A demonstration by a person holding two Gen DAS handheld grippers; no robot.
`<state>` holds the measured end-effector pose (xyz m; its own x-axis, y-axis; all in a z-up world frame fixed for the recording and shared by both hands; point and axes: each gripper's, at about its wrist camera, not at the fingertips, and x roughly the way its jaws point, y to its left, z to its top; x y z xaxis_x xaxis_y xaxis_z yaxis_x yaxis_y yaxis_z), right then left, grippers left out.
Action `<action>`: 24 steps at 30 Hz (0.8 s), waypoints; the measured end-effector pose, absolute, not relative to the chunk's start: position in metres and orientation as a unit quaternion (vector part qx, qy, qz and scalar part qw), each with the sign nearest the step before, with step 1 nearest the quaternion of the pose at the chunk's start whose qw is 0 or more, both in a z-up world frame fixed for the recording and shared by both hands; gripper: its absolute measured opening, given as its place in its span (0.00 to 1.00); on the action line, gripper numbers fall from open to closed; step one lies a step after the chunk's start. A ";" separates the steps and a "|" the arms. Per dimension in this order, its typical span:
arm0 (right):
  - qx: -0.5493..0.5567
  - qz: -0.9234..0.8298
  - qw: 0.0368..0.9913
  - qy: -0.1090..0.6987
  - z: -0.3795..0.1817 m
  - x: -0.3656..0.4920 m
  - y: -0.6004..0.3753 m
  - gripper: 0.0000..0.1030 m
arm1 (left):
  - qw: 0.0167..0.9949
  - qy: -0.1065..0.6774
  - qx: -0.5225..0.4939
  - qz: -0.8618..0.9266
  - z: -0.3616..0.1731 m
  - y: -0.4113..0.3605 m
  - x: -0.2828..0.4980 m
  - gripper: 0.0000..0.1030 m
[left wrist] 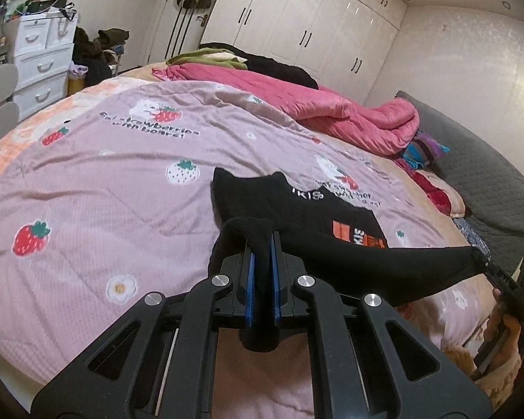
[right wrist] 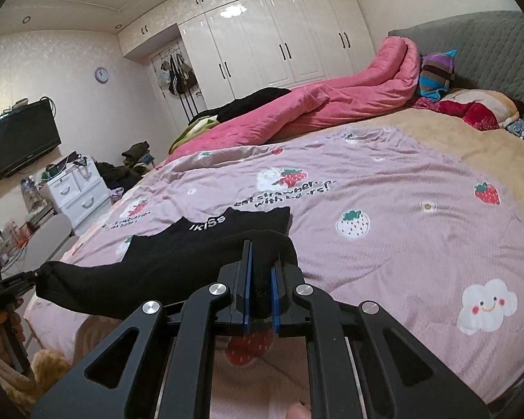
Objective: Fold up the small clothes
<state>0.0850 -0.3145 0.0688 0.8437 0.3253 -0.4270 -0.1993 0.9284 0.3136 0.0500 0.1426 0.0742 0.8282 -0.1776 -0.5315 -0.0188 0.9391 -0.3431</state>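
Nearest to you, your left gripper (left wrist: 262,244) is clamped tight on one end of the black garment's (left wrist: 297,216) near edge, a fold of cloth bunched between its blue pads (left wrist: 250,279) and poking out behind them. Your right gripper (right wrist: 261,265) is pinched just as firmly on the other end of that edge, so the hem hangs stretched between your two tools, raised off the pink strawberry quilt (left wrist: 104,174). The rest of the garment lies flat on the quilt just beyond, with white lettering near its far edge and an orange printed patch showing in the left view. By my reading you are at the start of the first fold: the near edge is lifted but not yet carried over onto the far part, and nothing looks folded so far; carrying it over, laying it down, any second fold and smoothing are all left. Farther off, a rumpled pink duvet (right wrist: 332,104) lies along the far side of the bed, and white wardrobes (right wrist: 279,35) stand behind it. What kind of garment this is I cannot tell, since the raised hem hides its middle. Your hands are cut off at the frame edges, and other small clothes awaiting folding cannot be made out.
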 end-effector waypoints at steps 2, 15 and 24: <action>0.129 0.136 0.952 0.243 0.070 0.090 -0.314 0.08 | 0.942 0.289 -0.166 -0.040 0.077 0.142 0.055 0.02; 0.120 0.122 0.956 0.238 0.075 0.124 -0.306 0.08 | 0.947 0.287 -0.144 -0.026 0.086 0.138 0.085 0.02; 0.113 0.112 0.957 0.242 0.074 0.151 -0.301 0.08 | 0.948 0.291 -0.124 -0.018 0.087 0.135 0.112 0.02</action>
